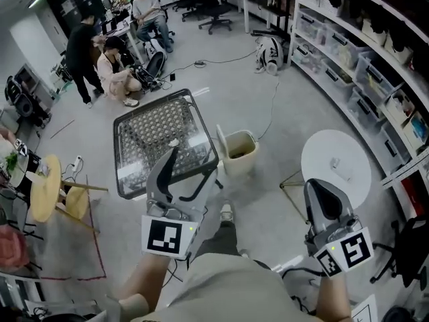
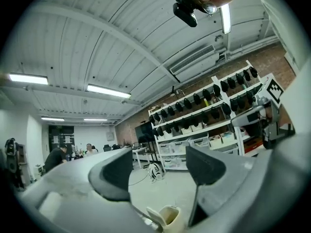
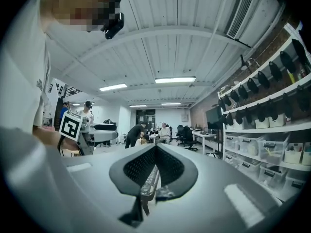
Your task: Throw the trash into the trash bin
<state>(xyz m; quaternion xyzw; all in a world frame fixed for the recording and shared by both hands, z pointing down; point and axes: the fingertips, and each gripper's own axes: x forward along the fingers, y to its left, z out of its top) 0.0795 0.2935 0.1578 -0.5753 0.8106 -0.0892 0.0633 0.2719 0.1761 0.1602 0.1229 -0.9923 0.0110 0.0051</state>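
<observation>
A cream trash bin (image 1: 241, 164) stands on the floor beside the right edge of a glass-topped table (image 1: 134, 129). A small white scrap (image 1: 174, 141) lies on that table. My left gripper (image 1: 194, 161) hangs over the table's near right corner, close to the bin, with its jaws open and nothing between them. In the left gripper view the left gripper (image 2: 158, 171) points level, and the bin's rim (image 2: 167, 216) shows low between its fingers. My right gripper (image 1: 320, 192) is shut and empty, off to the right near a round table. In its own view the right gripper (image 3: 154, 166) has its pads pressed together.
A white round table (image 1: 335, 159) stands right of the bin. Shelving with storage boxes (image 1: 375, 66) lines the right wall. A round wooden stool (image 1: 44, 188) is at the left. Several people (image 1: 110, 62) work at the back left. A cable (image 1: 271, 109) runs across the floor.
</observation>
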